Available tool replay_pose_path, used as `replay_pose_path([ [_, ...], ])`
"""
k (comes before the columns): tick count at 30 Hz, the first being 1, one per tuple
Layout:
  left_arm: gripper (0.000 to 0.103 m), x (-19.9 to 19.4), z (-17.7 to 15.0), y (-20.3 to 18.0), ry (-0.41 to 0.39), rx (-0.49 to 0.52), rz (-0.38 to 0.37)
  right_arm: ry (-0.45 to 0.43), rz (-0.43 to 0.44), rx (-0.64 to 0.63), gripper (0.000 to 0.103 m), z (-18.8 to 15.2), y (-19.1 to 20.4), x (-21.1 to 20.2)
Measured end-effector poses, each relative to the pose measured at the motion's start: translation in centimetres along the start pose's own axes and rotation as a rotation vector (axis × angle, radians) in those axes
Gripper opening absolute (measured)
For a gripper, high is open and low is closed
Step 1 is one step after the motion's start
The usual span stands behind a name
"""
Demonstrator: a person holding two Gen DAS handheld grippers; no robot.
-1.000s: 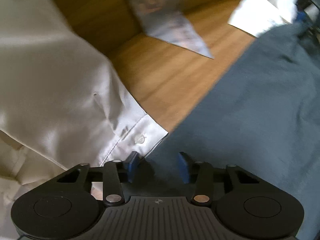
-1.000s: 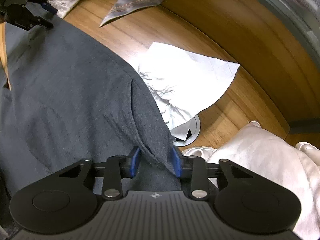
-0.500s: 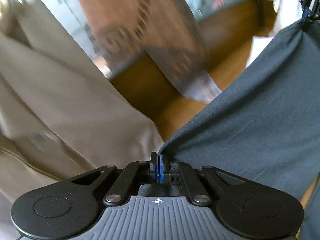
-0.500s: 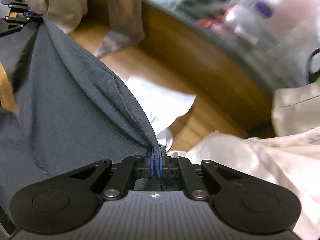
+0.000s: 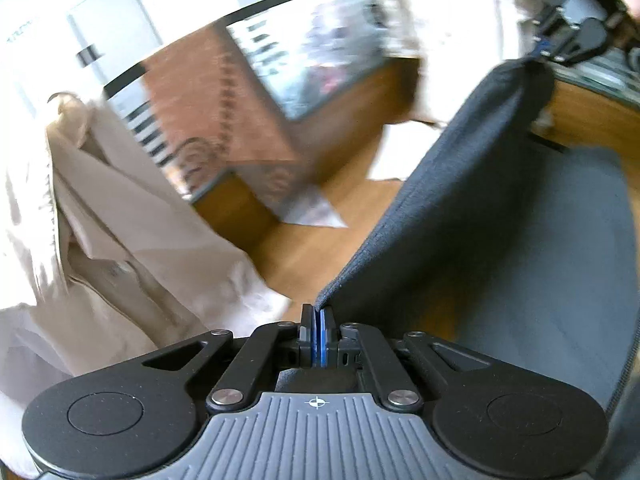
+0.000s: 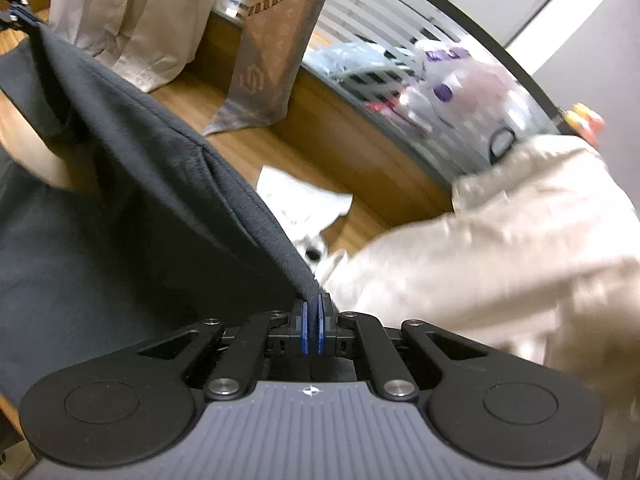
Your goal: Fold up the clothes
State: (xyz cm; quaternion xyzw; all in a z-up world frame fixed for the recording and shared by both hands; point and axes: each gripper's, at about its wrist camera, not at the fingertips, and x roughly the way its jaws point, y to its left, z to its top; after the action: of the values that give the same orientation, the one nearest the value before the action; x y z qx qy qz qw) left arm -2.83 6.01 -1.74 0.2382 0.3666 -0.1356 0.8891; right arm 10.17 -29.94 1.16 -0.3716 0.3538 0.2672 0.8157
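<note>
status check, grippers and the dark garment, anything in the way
Left gripper shut on dark grey garment; right gripper shut on its other corner. Edge stretched between them, lifted off wooden table. Cream shirts crowd both sides.

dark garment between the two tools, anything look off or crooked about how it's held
Nothing stands out. The left tool and right tool each pinch a corner of the dark garment, its top edge stretched between them. Beige clothes lie bunched on the wooden table.

Two grippers are in view, the left gripper (image 5: pixel 319 312) and the right gripper (image 6: pixel 311 300). There is one dark grey garment (image 5: pixel 500 216), two cream garments (image 6: pixel 500 240) (image 6: pixel 132 20), one patterned scarf (image 6: pixel 272 52) and one white cloth (image 6: pixel 304 200).
</note>
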Motion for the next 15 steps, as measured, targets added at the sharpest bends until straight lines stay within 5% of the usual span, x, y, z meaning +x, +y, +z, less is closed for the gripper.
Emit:
replay_pose_path([
  [6, 0.004, -3.4, -3.1, -5.4, 0.071, 0.025, -0.091, 0.016, -0.066, 0.007, 0.005, -4.6, 6.3, -3.0],
  [12, 0.004, -3.3, -6.3, -11.0, 0.134, -0.086, -0.053, 0.007, -0.076, -0.04, 0.004, -10.8, 11.4, -3.0],
  [15, 0.004, -2.8, -8.0, -15.0, 0.163, -0.058, -0.013, 0.005, -0.08, -0.062, 0.004, -13.6, 13.1, -2.4],
])
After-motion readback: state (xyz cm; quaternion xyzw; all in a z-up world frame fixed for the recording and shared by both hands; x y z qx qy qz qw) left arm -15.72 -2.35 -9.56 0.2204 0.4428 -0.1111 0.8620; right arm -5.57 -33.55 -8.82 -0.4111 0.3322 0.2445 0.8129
